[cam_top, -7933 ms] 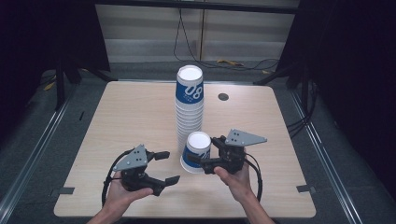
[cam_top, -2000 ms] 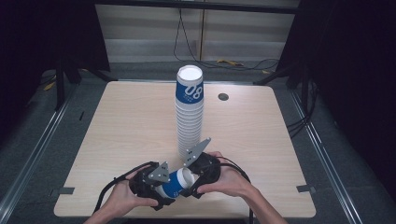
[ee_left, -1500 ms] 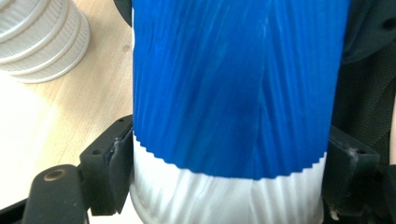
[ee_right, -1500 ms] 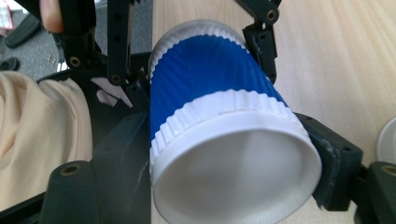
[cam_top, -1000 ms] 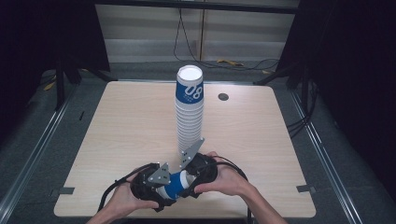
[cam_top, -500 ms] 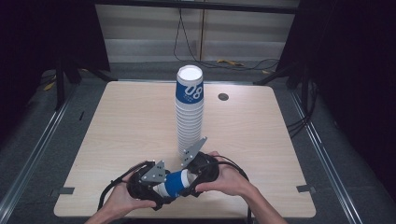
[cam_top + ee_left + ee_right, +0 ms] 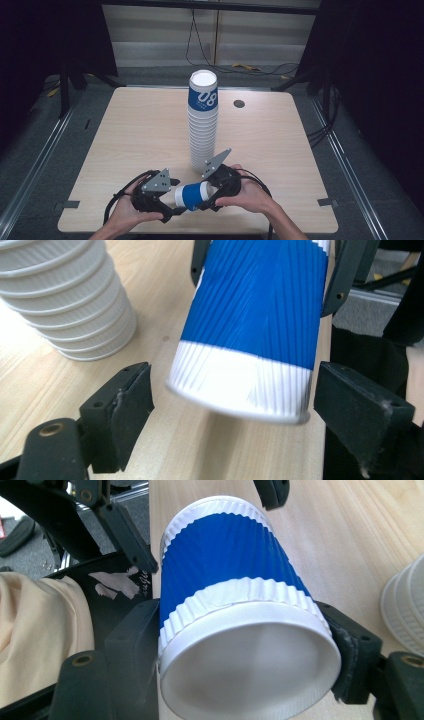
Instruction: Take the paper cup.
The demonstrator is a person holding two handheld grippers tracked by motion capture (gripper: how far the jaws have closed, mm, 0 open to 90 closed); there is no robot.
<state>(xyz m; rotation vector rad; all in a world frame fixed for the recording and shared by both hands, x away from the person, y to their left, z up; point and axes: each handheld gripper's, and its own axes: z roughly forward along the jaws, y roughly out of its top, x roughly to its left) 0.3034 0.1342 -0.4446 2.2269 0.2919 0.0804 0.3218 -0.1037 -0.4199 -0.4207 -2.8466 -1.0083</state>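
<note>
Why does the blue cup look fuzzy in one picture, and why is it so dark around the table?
Left gripper view: the blue cup sits close, its rim smeared. Right gripper view: the cup looks sharper. High view: light falls on the table; the surroundings stay dark.

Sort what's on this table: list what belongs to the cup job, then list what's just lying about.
In the job:
- blue cup, lying sideways between the grippers
- right gripper, shut on the cup near its rim
- left gripper, jaws open around the cup's bottom end
- cup stack, standing just behind

Lying about:
- round grommet in the table
- cables on the floor behind
</note>
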